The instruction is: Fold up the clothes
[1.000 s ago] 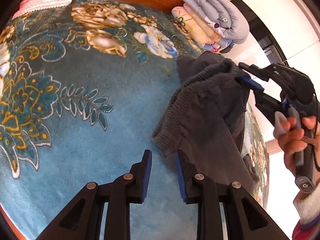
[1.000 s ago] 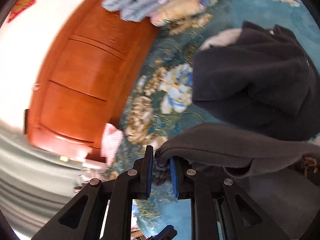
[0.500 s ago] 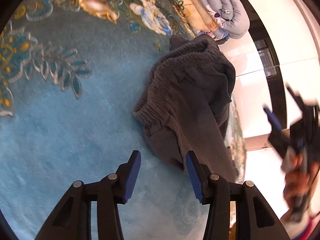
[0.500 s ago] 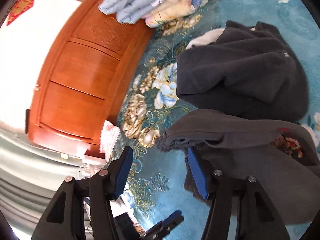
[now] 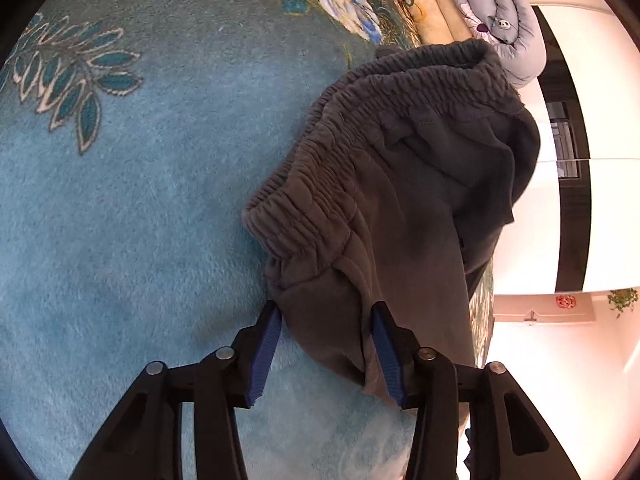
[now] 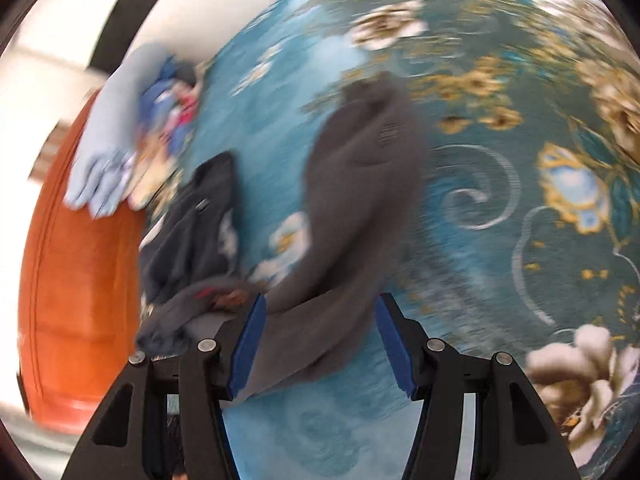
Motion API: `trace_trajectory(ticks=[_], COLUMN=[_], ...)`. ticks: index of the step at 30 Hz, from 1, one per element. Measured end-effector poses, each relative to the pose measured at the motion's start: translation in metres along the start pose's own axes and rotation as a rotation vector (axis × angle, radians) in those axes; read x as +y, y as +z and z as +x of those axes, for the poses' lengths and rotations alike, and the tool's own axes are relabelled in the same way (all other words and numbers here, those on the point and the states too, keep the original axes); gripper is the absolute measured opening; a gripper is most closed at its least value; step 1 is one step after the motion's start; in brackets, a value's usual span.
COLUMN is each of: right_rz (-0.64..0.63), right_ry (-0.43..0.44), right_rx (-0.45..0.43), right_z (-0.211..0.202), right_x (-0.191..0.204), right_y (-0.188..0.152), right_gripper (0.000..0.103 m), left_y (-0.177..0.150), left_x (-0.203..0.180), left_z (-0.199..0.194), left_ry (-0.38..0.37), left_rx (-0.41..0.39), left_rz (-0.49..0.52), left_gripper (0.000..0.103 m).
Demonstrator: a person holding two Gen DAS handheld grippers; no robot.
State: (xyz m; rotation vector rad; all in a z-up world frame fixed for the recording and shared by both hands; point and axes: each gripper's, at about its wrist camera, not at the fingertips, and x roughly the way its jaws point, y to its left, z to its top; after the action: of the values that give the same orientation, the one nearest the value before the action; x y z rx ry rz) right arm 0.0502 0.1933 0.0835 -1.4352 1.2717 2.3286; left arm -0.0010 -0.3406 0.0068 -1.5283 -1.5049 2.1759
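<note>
Grey sweatpants (image 5: 380,208) with an elastic waistband lie rumpled on a blue floral blanket (image 5: 120,200). My left gripper (image 5: 326,320) is open, its blue pads on either side of the pants' side edge just below the waistband. In the blurred right wrist view, the pants' leg (image 6: 352,200) stretches away across the blanket (image 6: 520,220). My right gripper (image 6: 320,320) is open and straddles the near part of the leg. A darker garment (image 6: 192,232) lies to the left of the pants.
A stack of folded bedding (image 5: 480,12) sits at the far end of the bed, also in the right wrist view (image 6: 120,152). An orange wooden headboard (image 6: 80,300) runs along the left. White walls lie past the bed edge (image 5: 560,240).
My right gripper let go of the waistband, opened and swung over to the pants' leg. My left gripper opened wider and moved up to the pants' edge. The pants dropped onto the blanket.
</note>
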Motion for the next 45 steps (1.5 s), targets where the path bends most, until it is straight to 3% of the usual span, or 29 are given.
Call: trace_trajectory(ticks=[4, 7, 9, 11, 13, 17, 20, 22, 23, 28, 32, 34, 37, 38, 45], right_rz=[0.088, 0.172, 0.250, 0.284, 0.228, 0.057, -0.066, -0.122, -0.134, -0.146, -0.153, -0.128, -0.061, -0.017, 0.308], right_ry=[-0.057, -0.075, -0.050, -0.007, -0.005, 0.099, 0.192, 0.218, 0.225, 0.172, 0.124, 0.113, 0.109, 0.114, 0.070], right_rx=[-0.002, -0.019, -0.014, -0.007, -0.022, -0.099, -0.129, -0.084, -0.049, 0.286, 0.415, 0.408, 0.371, 0.338, 0.046], right_z=[0.024, 0.044, 0.054, 0.057, 0.046, -0.008, -0.055, -0.073, -0.077, -0.050, -0.027, -0.032, -0.043, -0.049, -0.050], right_x=[-0.022, -0.036, -0.047, -0.049, -0.036, 0.001, 0.026, 0.028, 0.029, -0.018, -0.035, -0.047, -0.069, -0.079, -0.153], right_y=[0.017, 0.022, 0.022, 0.023, 0.027, 0.018, -0.009, -0.043, -0.058, -0.154, -0.180, -0.174, -0.166, -0.165, -0.134], right_gripper=[0.058, 0.058, 0.046, 0.008, 0.004, 0.003, 0.003, 0.003, 0.003, 0.003, 0.007, 0.010, 0.044, 0.049, 0.049], left_y=[0.002, 0.003, 0.004, 0.004, 0.005, 0.008, 0.007, 0.008, 0.009, 0.004, 0.007, 0.012, 0.013, 0.014, 0.010], left_x=[0.003, -0.004, -0.012, -0.019, -0.026, -0.033, -0.023, -0.003, 0.008, 0.056, 0.072, 0.079, 0.088, 0.089, 0.086], left_z=[0.000, -0.009, -0.018, -0.028, -0.038, -0.078, -0.112, -0.130, -0.139, -0.172, -0.165, -0.160, -0.155, -0.154, -0.154], left_ry=[-0.022, -0.034, -0.043, -0.051, -0.068, -0.131, -0.129, -0.111, -0.101, -0.045, -0.008, -0.012, -0.013, -0.010, 0.010], left_rx=[-0.017, -0.047, -0.072, -0.098, -0.127, -0.217, -0.277, -0.302, -0.314, -0.336, -0.343, -0.344, -0.334, -0.335, -0.336], left_rz=[-0.020, 0.010, 0.044, 0.077, 0.106, 0.154, 0.172, 0.140, 0.121, 0.039, 0.001, -0.027, -0.059, -0.062, -0.030], left_gripper=[0.018, 0.014, 0.013, 0.012, 0.011, 0.010, 0.009, 0.009, 0.009, 0.009, 0.009, 0.009, 0.009, 0.009, 0.009])
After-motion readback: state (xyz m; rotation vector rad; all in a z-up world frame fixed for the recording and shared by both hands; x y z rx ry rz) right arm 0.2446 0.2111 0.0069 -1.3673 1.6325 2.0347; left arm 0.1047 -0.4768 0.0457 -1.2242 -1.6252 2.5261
